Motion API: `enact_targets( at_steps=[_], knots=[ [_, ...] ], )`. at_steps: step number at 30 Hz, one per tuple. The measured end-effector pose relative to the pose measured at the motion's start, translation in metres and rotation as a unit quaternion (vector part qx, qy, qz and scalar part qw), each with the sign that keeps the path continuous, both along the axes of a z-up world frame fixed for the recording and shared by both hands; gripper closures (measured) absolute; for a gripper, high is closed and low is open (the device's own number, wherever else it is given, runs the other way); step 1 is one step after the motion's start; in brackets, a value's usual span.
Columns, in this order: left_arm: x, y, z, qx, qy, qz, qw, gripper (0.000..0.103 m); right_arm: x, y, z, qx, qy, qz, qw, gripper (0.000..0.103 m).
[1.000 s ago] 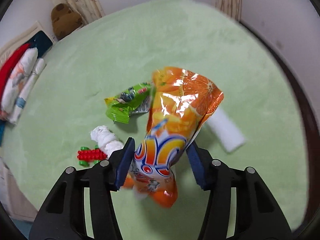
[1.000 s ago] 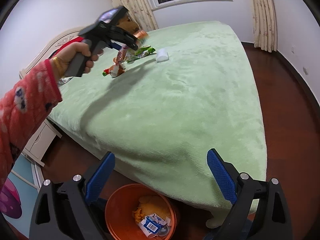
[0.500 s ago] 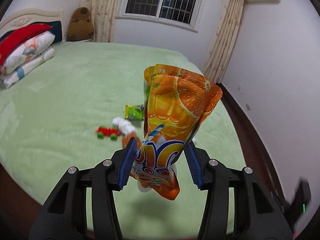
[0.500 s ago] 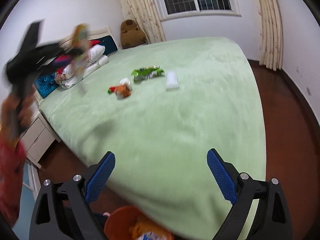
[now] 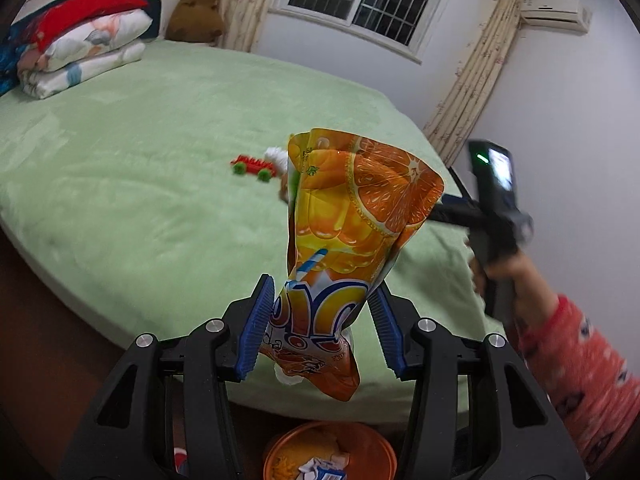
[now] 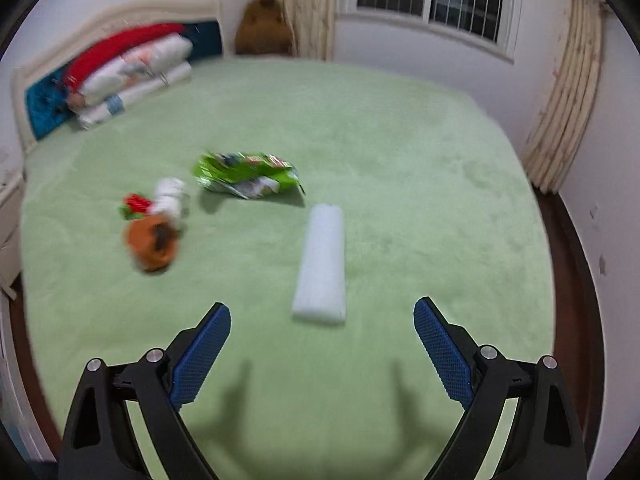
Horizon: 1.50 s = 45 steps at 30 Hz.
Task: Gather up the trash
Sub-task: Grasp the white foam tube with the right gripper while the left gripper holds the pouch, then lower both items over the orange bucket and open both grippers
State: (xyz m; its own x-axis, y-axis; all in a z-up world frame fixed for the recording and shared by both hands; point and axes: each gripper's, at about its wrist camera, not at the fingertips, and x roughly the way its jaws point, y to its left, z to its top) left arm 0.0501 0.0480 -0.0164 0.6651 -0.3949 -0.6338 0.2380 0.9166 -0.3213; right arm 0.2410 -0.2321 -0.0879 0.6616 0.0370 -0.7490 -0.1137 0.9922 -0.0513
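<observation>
My left gripper (image 5: 320,320) is shut on an orange juice pouch (image 5: 352,232) and holds it upright beyond the bed's edge, above an orange bin (image 5: 330,452) that holds scraps. My right gripper (image 6: 322,344) is open and empty, low over the green bed (image 6: 400,184). Just ahead of it lies a white foam roll (image 6: 322,264). Farther back lie a green snack wrapper (image 6: 248,176), a white wad (image 6: 170,198), a red and green toy (image 6: 134,205) and an orange lump (image 6: 152,242). The right gripper body also shows in the left wrist view (image 5: 492,200).
Folded bedding and pillows (image 6: 128,68) lie at the headboard, with a brown plush toy (image 6: 262,26) behind. Curtains (image 6: 568,92) hang at the right wall. Dark wood floor (image 6: 576,272) runs along the bed's right side.
My left gripper has carried the pouch off the bed to above the orange bin. My right gripper has moved forward over the bed, close to the foam roll.
</observation>
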Motion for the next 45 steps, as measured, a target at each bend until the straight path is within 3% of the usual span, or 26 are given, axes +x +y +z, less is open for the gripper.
enact_targets(
  at_steps=[2, 5, 6, 8, 10, 15, 22, 31, 39, 45],
  knots=[
    [-0.003, 0.005, -0.004, -0.002, 0.004, 0.006, 1.0, 0.055, 0.028, -0.002, -0.015, -0.002, 0.032, -0.019, 0.999, 0.028],
    [-0.007, 0.008, -0.007, -0.006, 0.009, 0.012, 0.9999, 0.055, 0.051, -0.008, -0.037, -0.002, 0.084, -0.047, 0.995, 0.041],
    [-0.013, 0.01, -0.009, -0.006, 0.009, 0.013, 0.9999, 0.055, 0.056, -0.011, -0.041, 0.01, 0.092, -0.053, 0.994, 0.045],
    [-0.017, 0.01, -0.009, -0.004, 0.008, 0.013, 0.9999, 0.055, 0.055, -0.018, -0.04, 0.038, 0.09, -0.063, 0.993, 0.066],
    [-0.019, 0.008, -0.008, -0.005, 0.007, 0.012, 0.9999, 0.055, 0.051, -0.021, -0.037, 0.053, 0.087, -0.062, 0.993, 0.07],
    [-0.025, 0.008, -0.006, -0.011, 0.005, 0.013, 0.9998, 0.055, 0.023, -0.026, -0.017, 0.063, 0.066, -0.045, 0.995, 0.073],
    [-0.035, 0.004, -0.001, -0.011, -0.001, 0.003, 0.9999, 0.055, -0.051, -0.035, 0.017, 0.107, 0.028, -0.003, 0.994, 0.074],
    [-0.057, -0.004, 0.005, -0.002, -0.008, -0.005, 1.0, 0.055, -0.199, -0.026, 0.07, 0.155, -0.051, 0.089, 0.983, 0.074],
    [-0.081, -0.015, 0.0, 0.006, 0.002, -0.027, 0.9996, 0.055, -0.298, -0.013, 0.079, 0.171, -0.089, 0.13, 0.973, 0.074],
    [-0.104, -0.022, -0.023, 0.015, 0.029, -0.044, 0.9985, 0.055, -0.345, -0.006, 0.067, 0.191, -0.081, 0.145, 0.967, 0.074]
  ],
)
